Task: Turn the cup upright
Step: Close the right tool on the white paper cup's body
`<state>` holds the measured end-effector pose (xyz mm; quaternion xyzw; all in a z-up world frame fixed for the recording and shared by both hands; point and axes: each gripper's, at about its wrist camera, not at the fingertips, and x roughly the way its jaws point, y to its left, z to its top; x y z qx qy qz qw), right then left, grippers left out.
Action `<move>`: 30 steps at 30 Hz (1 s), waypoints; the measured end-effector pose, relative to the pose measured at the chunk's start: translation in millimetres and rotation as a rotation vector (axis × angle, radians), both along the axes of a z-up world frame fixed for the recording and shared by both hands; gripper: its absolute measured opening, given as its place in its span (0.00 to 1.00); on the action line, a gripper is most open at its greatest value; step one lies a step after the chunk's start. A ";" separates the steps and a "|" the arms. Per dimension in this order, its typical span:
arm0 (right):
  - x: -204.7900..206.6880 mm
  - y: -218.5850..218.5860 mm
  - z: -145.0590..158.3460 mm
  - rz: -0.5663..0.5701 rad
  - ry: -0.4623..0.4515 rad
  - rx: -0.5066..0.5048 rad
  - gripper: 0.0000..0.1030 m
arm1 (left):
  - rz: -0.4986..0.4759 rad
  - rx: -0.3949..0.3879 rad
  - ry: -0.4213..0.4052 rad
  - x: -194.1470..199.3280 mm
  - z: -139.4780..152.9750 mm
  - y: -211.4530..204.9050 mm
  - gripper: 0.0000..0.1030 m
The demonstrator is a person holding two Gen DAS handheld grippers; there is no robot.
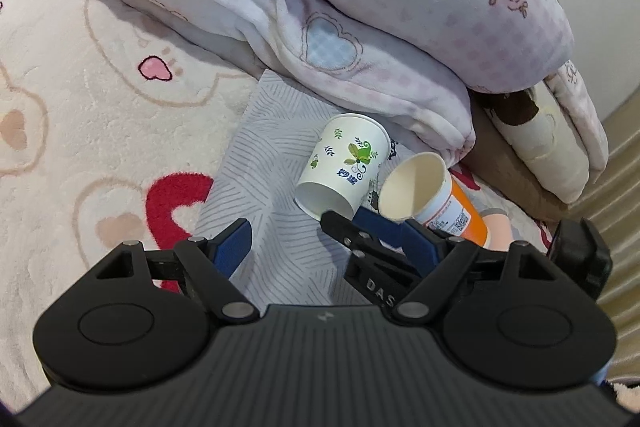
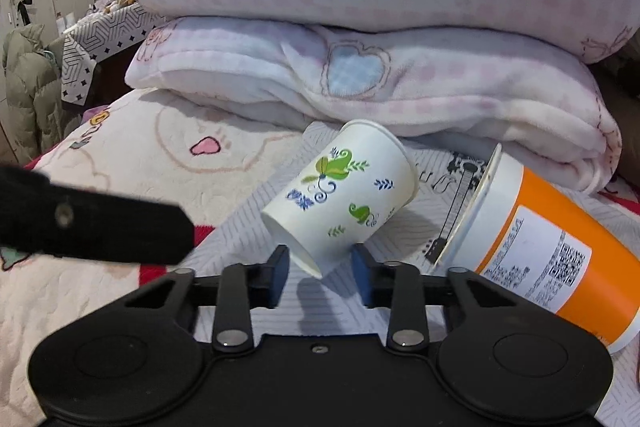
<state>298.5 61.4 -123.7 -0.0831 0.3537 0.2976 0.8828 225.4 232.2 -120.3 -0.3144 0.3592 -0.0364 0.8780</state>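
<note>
A white paper cup (image 2: 340, 195) with green and blue flower prints is tilted, its base end toward me and its mouth toward the blankets. My right gripper (image 2: 320, 273) has its blue pads (image 2: 280, 275) on both sides of the cup's base end, shut on it. In the left wrist view the same cup (image 1: 344, 167) leans over the grey striped cloth (image 1: 264, 163), with the right gripper's fingers (image 1: 384, 227) at its base. My left gripper (image 1: 320, 239) is open and empty, near the cup.
An orange and white cup (image 2: 552, 247) lies on its side right of the paper cup, also in the left wrist view (image 1: 432, 195). Folded pink blankets (image 2: 360, 67) are stacked just behind. A plush cream bedspread (image 1: 80, 107) spreads to the left.
</note>
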 end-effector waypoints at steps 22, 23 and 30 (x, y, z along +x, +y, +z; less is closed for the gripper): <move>16.0 17.3 -1.9 -0.134 0.129 0.159 0.90 | -0.222 0.108 0.012 79.6 10.8 11.0 0.62; 17.5 17.6 -3.5 -0.145 0.135 0.168 0.90 | -0.223 0.095 0.017 82.8 7.0 10.5 0.60; 23.0 19.5 -9.2 -0.157 0.142 0.166 0.70 | -0.231 -0.029 -0.004 89.5 -4.9 10.7 0.46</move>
